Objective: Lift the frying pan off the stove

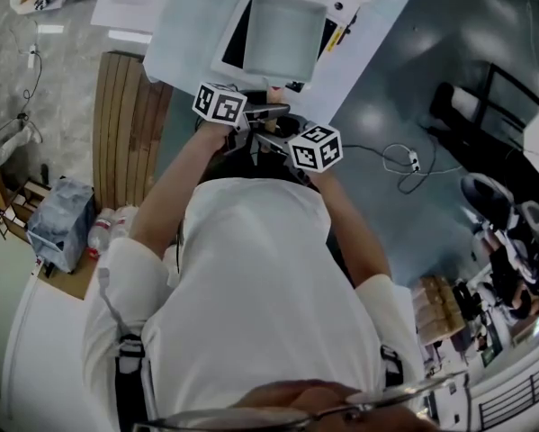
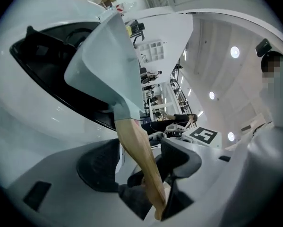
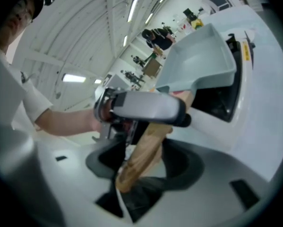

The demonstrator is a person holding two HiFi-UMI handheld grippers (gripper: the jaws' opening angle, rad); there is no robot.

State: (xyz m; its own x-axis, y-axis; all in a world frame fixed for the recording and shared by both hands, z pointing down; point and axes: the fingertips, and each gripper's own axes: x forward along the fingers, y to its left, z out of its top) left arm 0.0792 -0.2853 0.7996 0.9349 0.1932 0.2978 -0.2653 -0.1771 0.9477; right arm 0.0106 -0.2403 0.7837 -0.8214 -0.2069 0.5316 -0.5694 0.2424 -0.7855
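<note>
Closest to the lens, the left gripper has its jaws standing wide. The wooden handle runs down between the two dark pads, with a clear gap on the left pad's side, so I judge nothing is clamped. At the handle's far end is the pale grey-blue, square frying pan, above the black glass of the white stove. I cannot tell from here whether its base touches the glass.

From the right gripper, I see the same handle between its jaws, with space on both sides, so these jaws are open too. One jaw of the left gripper crosses the handle between me and the pan. That puts the left gripper's hold nearer the pan.

From the head view, both grippers meet at the handle from opposite sides, below the stove, which stands near the table's front edge. With neither pair of jaws bearing on the handle, I judge that the stove carries the pan. Two holds along one handle should keep a front-heavy pan from tipping. The wide jaws let the handle seat before they close.

I count one pan, one handle, one stove, two grippers and two marker cubes.
</note>
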